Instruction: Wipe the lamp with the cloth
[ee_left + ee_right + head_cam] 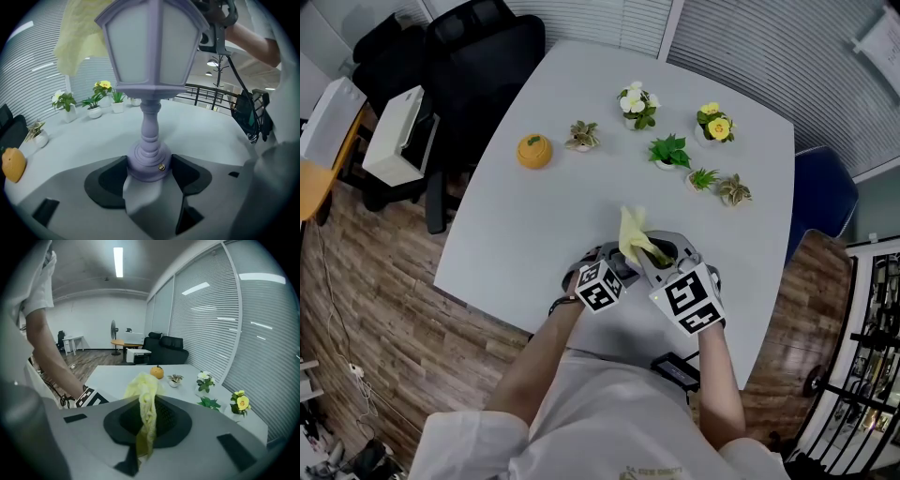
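i have the left gripper [149, 177] clamped on the round foot of the pale lilac lantern-shaped lamp [150, 61]: its two black pads press on the foot from either side, and the jaws stand wide because the foot is wide. the lamp stands upright on the pale grey rounded table [534, 234], near the edge closest to me. its turned stem rises between the jaws to the panelled head that fills the top of the left gripper view.

the right gripper [149, 420] is clenched on the soft yellow cloth [143, 385]. a bunched strip of it runs down through the closed jaws and a loose tuft stands up past the tips. in the left gripper view the cloth [77, 42] hangs against the upper left of the lamp's head. from the head view it shows as a yellow peak [633, 234] just above both grippers, which sit side by side (the lamp itself is mostly hidden under them there).

farther back on the table, well apart from the lamp, are an orange pumpkin-shaped ornament [534, 151] and a loose row of small potted plants. one has white flowers [637, 105] and one has yellow flowers [713, 122]. a black office chair [478, 47] stands beyond the table's far left corner.
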`<state>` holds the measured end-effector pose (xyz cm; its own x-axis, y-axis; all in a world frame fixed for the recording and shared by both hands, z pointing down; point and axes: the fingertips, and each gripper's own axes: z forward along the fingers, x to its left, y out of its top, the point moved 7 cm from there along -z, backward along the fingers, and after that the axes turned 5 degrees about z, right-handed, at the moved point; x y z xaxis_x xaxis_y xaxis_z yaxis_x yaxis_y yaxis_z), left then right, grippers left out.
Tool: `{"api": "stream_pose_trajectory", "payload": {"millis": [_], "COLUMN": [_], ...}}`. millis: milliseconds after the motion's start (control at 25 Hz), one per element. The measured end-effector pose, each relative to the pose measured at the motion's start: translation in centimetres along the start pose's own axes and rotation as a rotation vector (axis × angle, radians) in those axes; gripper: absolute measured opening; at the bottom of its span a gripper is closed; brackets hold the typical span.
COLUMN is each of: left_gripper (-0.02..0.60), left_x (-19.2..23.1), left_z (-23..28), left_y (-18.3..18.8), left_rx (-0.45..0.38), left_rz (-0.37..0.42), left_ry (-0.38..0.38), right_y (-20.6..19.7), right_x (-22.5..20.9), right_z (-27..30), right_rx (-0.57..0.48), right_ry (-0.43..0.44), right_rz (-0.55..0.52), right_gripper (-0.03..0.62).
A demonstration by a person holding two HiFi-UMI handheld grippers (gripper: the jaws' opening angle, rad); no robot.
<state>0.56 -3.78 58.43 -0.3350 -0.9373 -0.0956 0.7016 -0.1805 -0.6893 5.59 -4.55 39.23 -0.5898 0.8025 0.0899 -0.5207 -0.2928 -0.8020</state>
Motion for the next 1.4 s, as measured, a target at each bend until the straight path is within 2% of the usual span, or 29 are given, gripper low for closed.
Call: {"api": "stream_pose_trajectory", "payload": {"millis": [120, 240, 520, 880, 1400], "left_gripper": [0.305, 0.305, 0.306, 0.305, 0.306], "left_x": [0.0, 0.0, 0.0, 0.1, 0.0], "left_z": [0.0, 0.0, 0.0, 0.0, 0.0], "left_y": [0.0, 0.0, 0.0, 0.1, 0.1], "left_rx": [0.002, 0.002, 0.001, 0.009, 0.006], "left_rz": [-0.002, -0.001, -0.001, -0.008, -0.005], "left_ry": [-0.002, 0.000, 0.003, -0.007, -0.003], "right_y": [0.0, -0.2, -0.7, -1.7, -4.3], "right_x": [0.4, 0.7, 0.7, 1.6, 1.3], "right_z": [-0.5, -0.8, -1.5, -2.2, -3.8], "right_rx": [-0.016, -0.037, -0.088, -0.095, -0.100], "right_ry": [-0.016, -0.013, 0.044, 0.132, 0.161], "right_rz": [-0.083, -0.104, -0.020, -0.010, 0.090], "right_gripper": [0.027, 0.026, 0.027, 0.028, 0.026]}}
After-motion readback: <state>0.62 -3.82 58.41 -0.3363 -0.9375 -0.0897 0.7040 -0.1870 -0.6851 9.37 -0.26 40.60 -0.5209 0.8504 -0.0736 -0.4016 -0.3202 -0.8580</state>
